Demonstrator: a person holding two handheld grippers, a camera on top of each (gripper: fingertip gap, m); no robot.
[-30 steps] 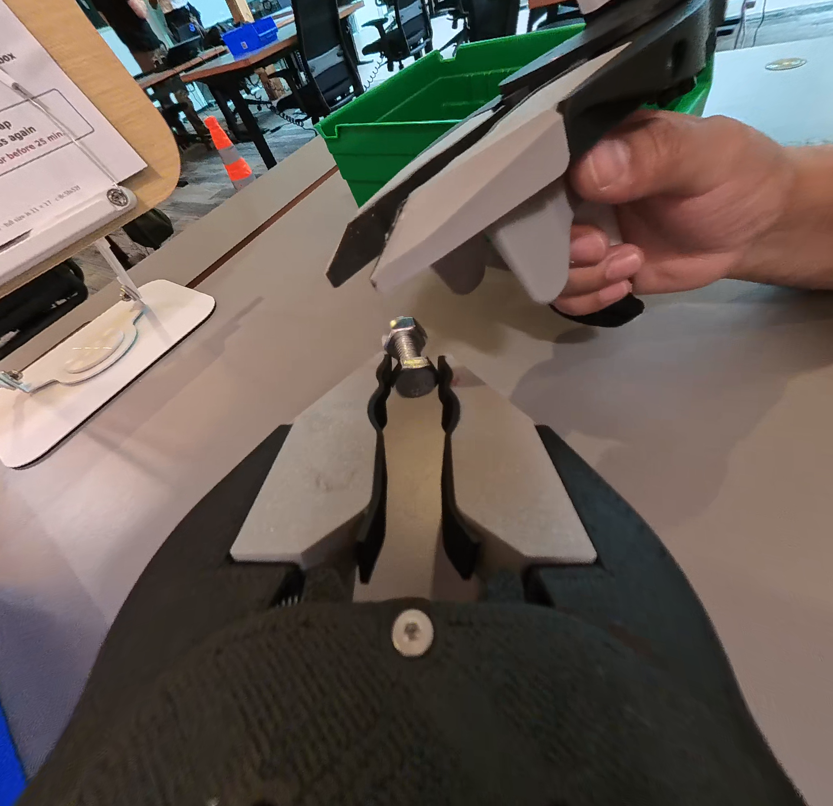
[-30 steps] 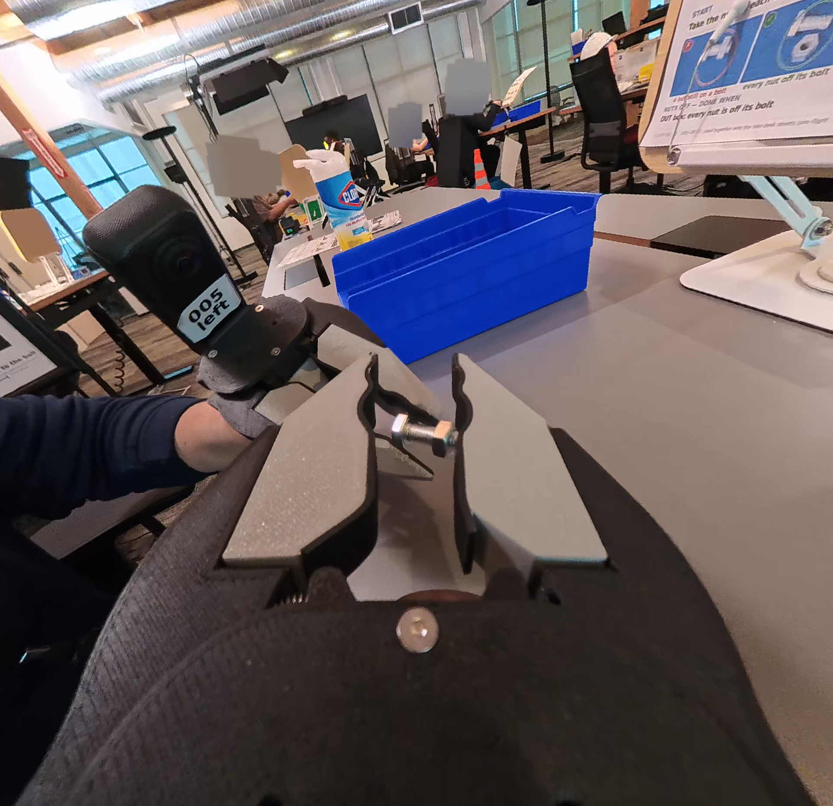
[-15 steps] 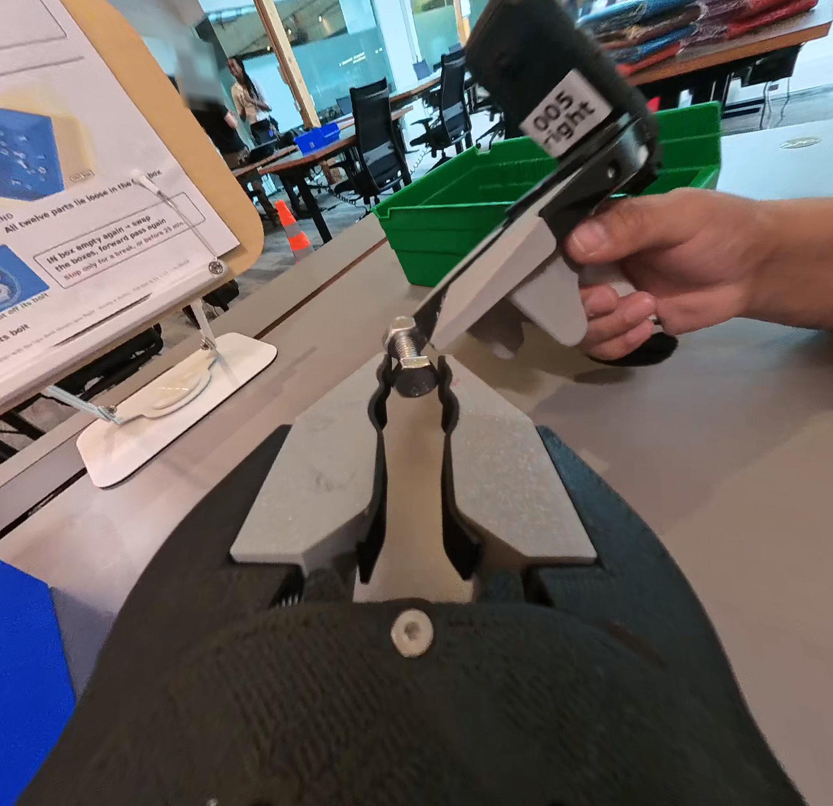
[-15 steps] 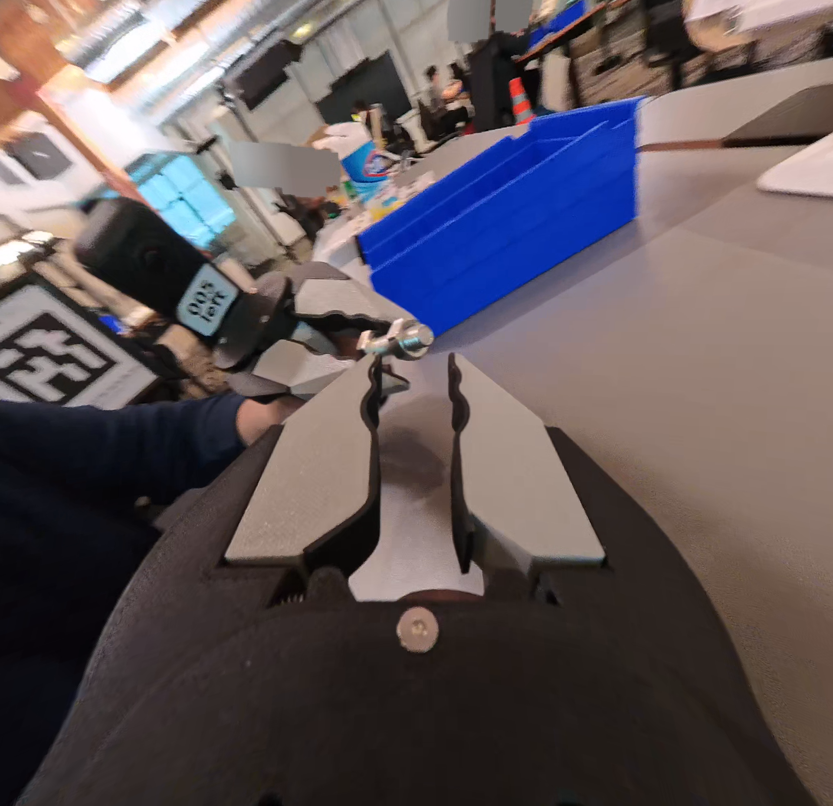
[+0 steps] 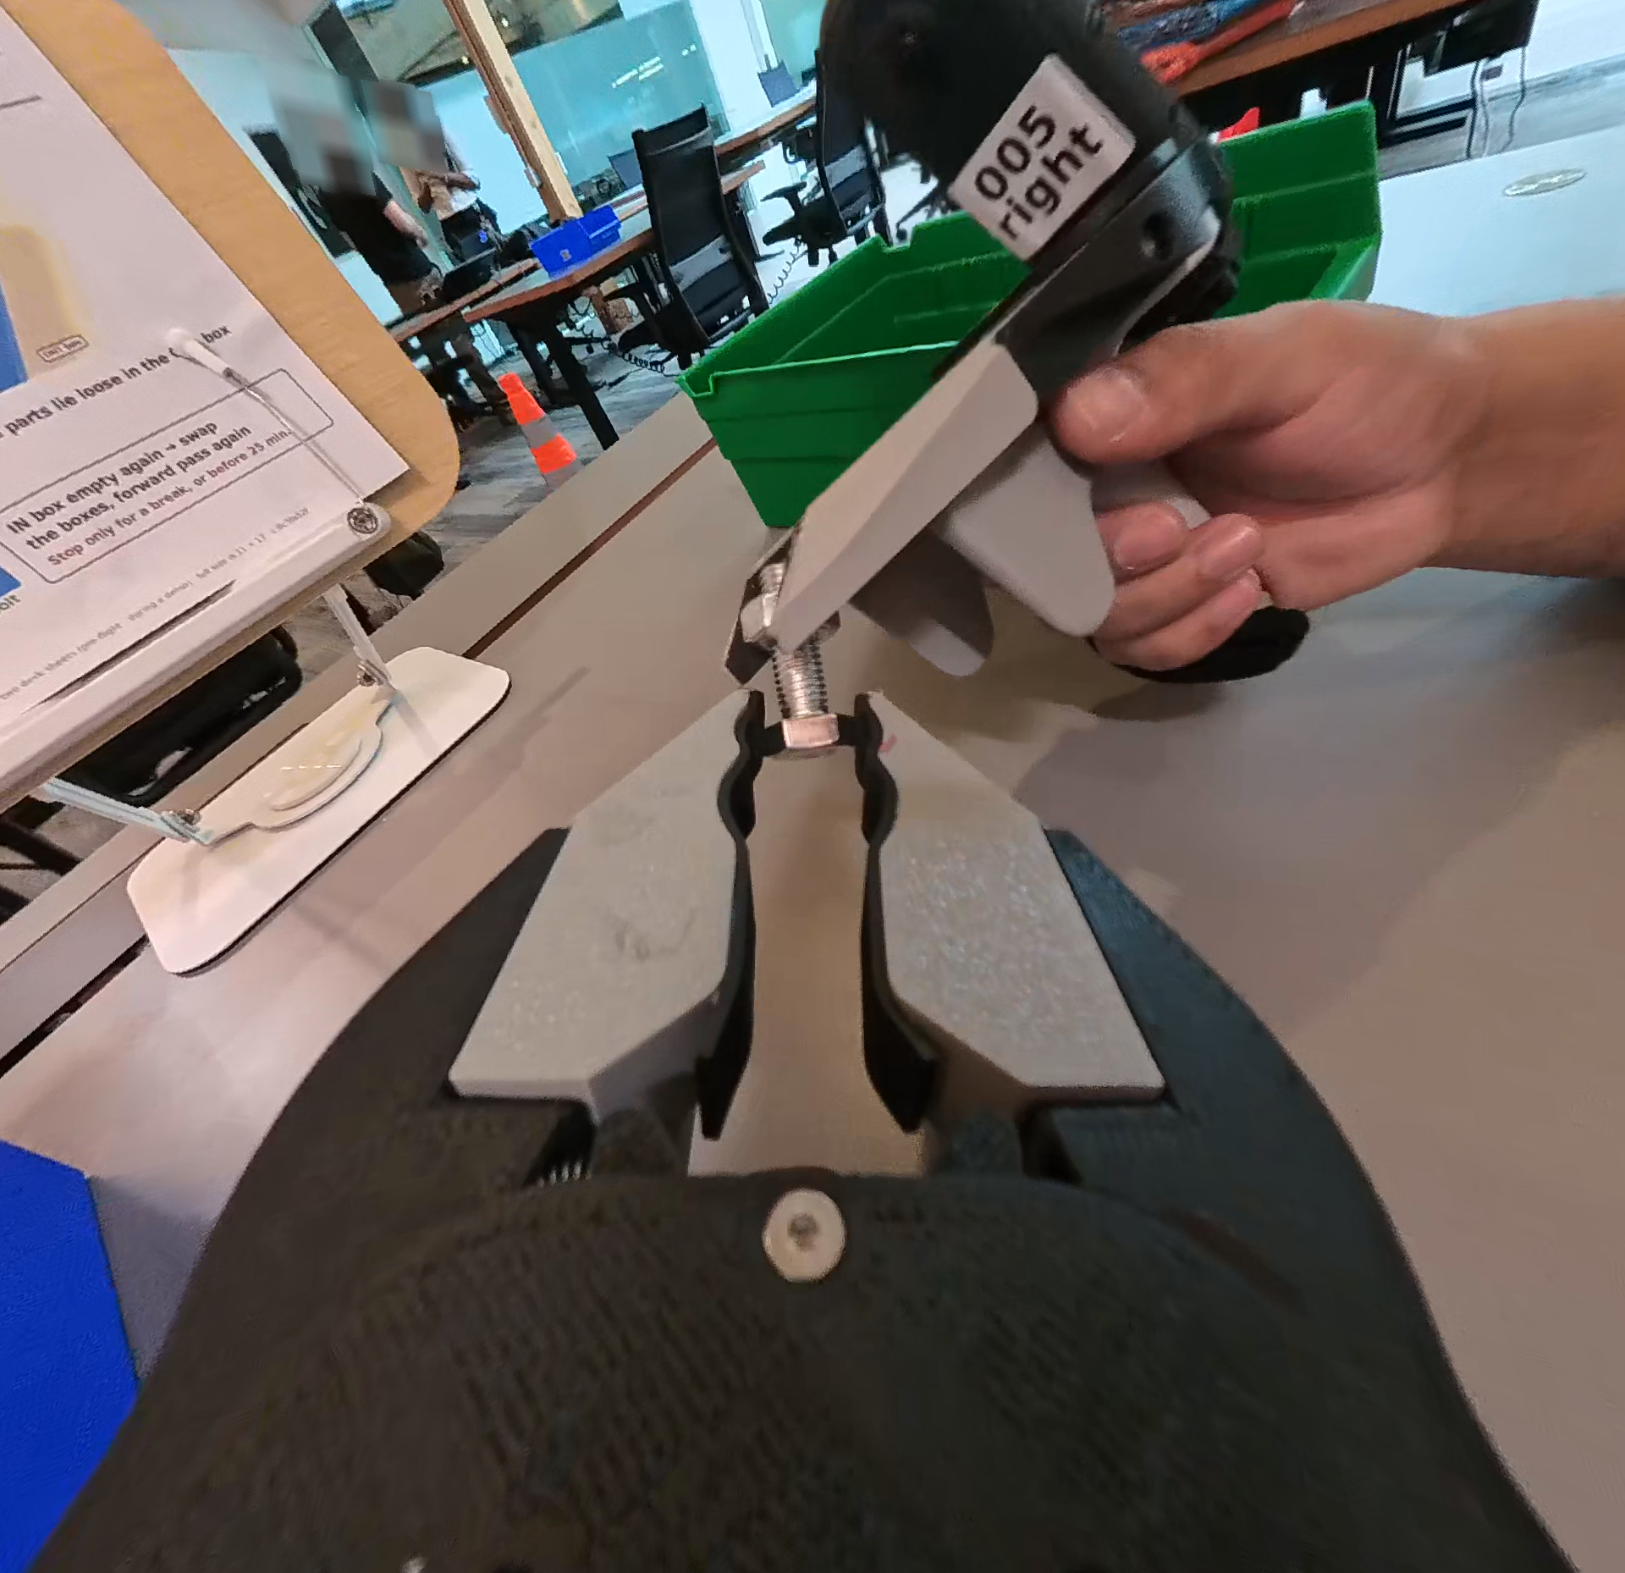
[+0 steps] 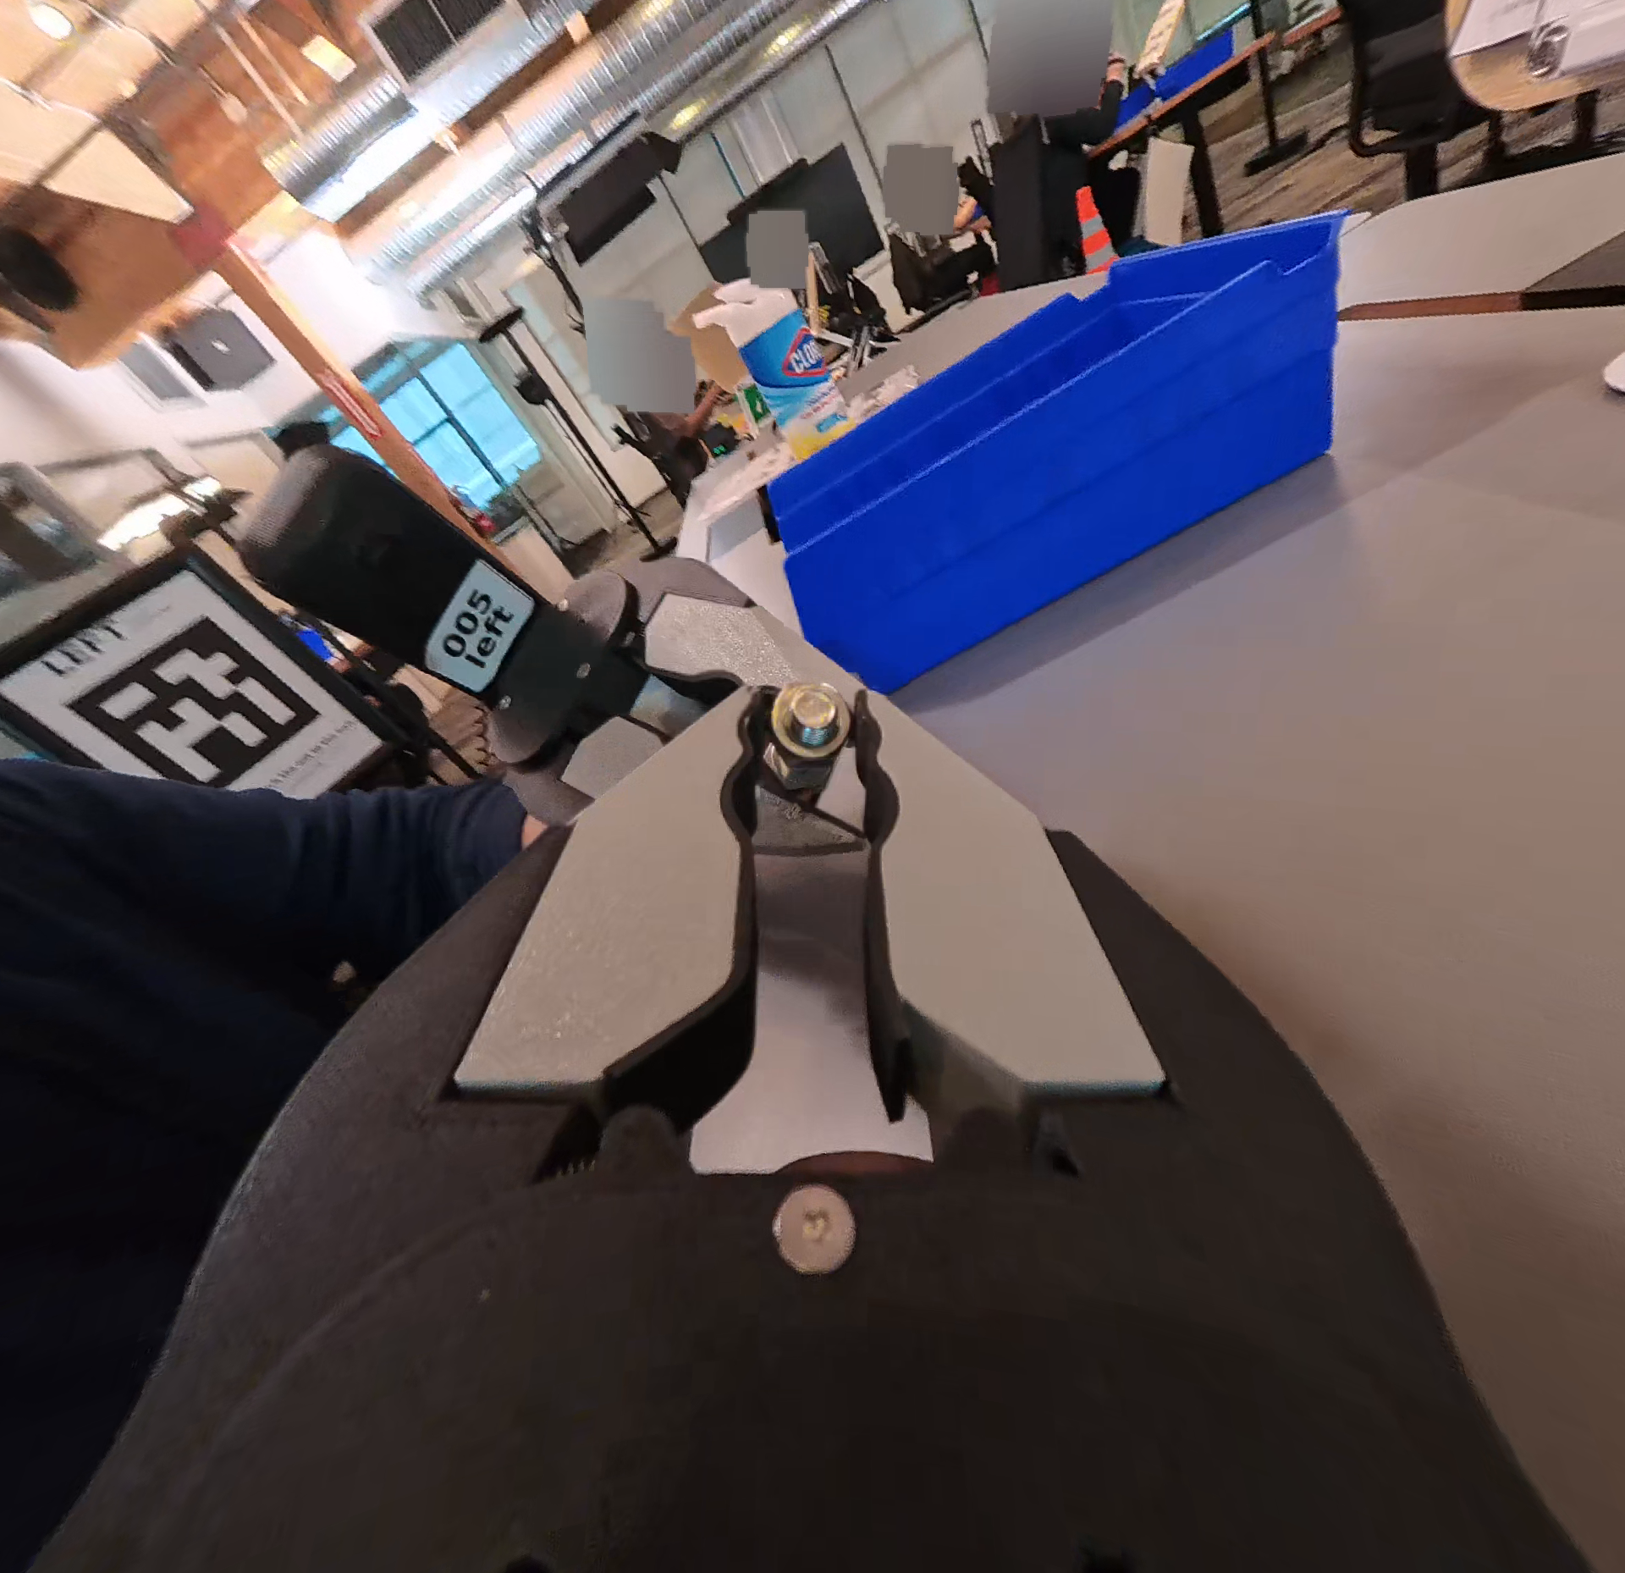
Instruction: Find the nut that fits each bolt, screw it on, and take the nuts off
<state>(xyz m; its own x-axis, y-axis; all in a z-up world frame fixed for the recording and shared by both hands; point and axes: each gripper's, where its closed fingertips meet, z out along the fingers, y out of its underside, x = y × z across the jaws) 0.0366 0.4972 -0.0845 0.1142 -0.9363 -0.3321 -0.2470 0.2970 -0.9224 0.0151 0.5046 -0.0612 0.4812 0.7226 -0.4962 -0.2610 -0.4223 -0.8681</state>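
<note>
Between closed left-gripper [image 5: 809,735] jaws, bolt [image 5: 802,711] head.

Nut [image 5: 763,600] mostly hidden behind right gripper [image 5: 774,629] fingers [image 5: 888,510]; blue bin [image 5: 53,1337] cut off at frame edge.

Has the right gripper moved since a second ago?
Yes. The right gripper has come down from in front of the green bin onto the nut.

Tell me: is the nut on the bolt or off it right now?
On. The nut sits at the far end of the bolt, gripped by the right claw; the left claw holds the head.
</note>
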